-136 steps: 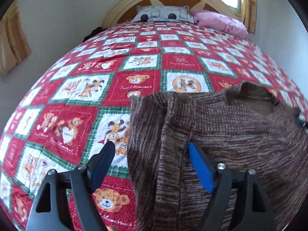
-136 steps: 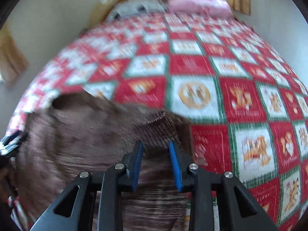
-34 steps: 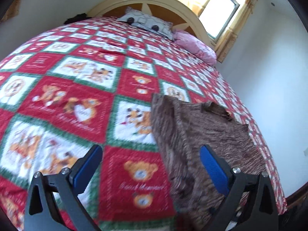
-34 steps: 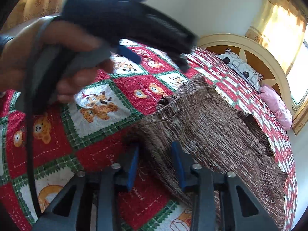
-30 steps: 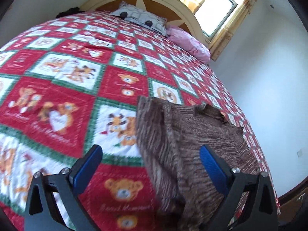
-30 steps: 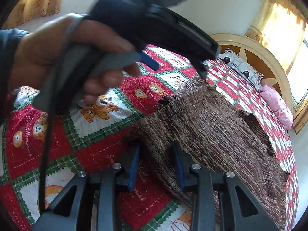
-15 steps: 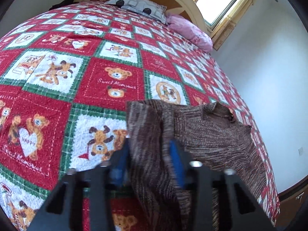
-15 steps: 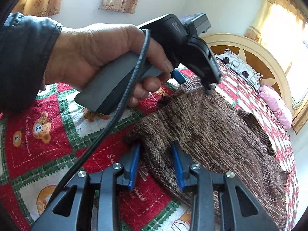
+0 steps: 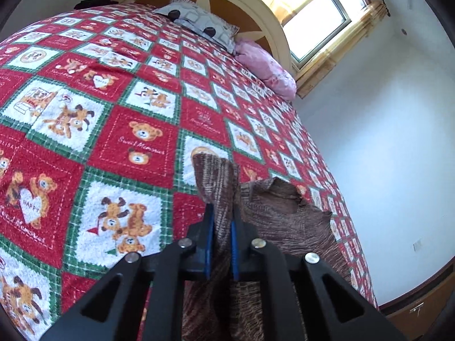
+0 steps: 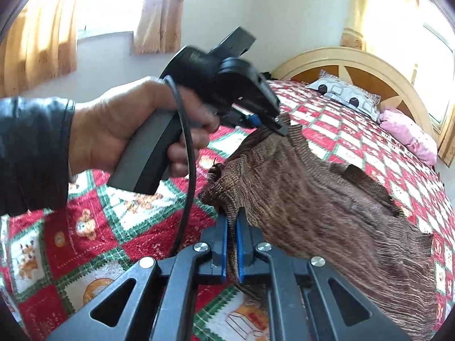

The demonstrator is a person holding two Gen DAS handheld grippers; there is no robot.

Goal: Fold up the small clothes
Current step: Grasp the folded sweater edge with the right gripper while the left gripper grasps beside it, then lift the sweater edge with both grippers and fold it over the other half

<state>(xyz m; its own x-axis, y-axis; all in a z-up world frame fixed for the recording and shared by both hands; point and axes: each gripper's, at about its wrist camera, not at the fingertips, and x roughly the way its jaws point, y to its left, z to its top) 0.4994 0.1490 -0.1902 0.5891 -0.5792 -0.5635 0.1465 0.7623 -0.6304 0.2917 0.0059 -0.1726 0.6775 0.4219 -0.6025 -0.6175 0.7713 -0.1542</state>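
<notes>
A brown knit sweater lies on a red, green and white teddy-bear quilt. My left gripper is shut on the sweater's left edge and holds that edge raised off the quilt. In the right wrist view my right gripper is shut on the sweater at its near left edge. The left gripper shows there too, held by a hand, pinching the sweater's far corner up. The sweater's left side hangs lifted between the two grippers; its right side rests on the quilt.
A grey patterned pillow and a pink pillow lie by the curved wooden headboard. A white wall runs close along the bed's right side. The quilt stretches out to the left of the sweater.
Both grippers have closed on the sweater's left edge. The left gripper moved in from wide open and shut on the far corner. That edge has been lifted off the quilt.
</notes>
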